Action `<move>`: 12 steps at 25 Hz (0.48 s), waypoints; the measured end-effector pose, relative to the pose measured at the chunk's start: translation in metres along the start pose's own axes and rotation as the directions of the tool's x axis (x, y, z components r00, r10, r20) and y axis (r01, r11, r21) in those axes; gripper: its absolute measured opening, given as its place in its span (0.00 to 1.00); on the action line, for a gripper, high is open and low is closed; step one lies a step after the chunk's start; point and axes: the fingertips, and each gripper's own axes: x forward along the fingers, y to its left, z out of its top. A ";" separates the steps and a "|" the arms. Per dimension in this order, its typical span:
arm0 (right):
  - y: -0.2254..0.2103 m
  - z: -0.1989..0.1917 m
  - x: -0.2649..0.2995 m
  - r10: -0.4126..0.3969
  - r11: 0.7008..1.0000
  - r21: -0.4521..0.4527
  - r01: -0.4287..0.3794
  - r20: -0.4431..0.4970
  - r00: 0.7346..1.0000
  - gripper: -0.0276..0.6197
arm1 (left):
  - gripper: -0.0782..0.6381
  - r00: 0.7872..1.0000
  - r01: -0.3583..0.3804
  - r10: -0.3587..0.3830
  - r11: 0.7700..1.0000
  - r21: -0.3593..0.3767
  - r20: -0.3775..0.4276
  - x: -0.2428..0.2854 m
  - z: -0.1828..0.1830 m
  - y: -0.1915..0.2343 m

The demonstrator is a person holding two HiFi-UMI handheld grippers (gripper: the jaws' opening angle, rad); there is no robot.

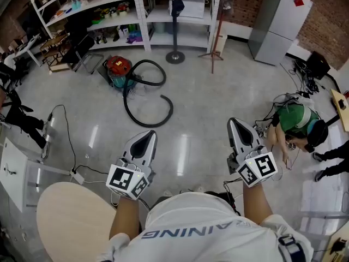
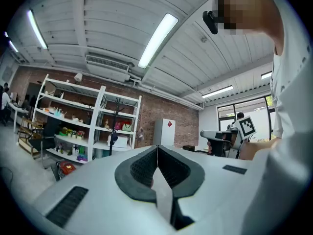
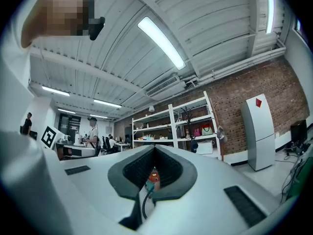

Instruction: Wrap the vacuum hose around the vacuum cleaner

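White shelving [image 1: 144,15] is standing along the far wall. Red vacuum cleaner [image 1: 118,70] is sitting on the floor before it, black hose [image 1: 170,111] lying in loose curves beside it. Left gripper [image 1: 148,135] and right gripper [image 1: 234,122] are hovering well apart from both, jaws pressed together, gripping nothing.

Along the far wall, shelving [image 1: 131,10]; right of it, a tall cabinet [image 1: 279,23]. Just before the shelving, a pole stand [image 1: 175,31] (base on the floor). Left of that stand, on the floor, the vacuum cleaner [image 1: 118,70], with the hose [image 1: 172,111] looped to its right and nearer. Nearest, 2 grippers side by side, well apart from the vacuum cleaner: left gripper [image 1: 147,138], right gripper [image 1: 235,125]. Left of them, a round table [image 1: 71,222]; at far right, a person [image 1: 294,121] low on the floor.
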 end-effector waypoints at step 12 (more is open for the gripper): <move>-0.010 -0.003 -0.018 -0.018 1.000 -0.011 0.018 0.001 1.000 0.05 | 0.14 1.000 0.020 -0.020 1.000 -0.010 -0.024 0.008 -0.008 -0.019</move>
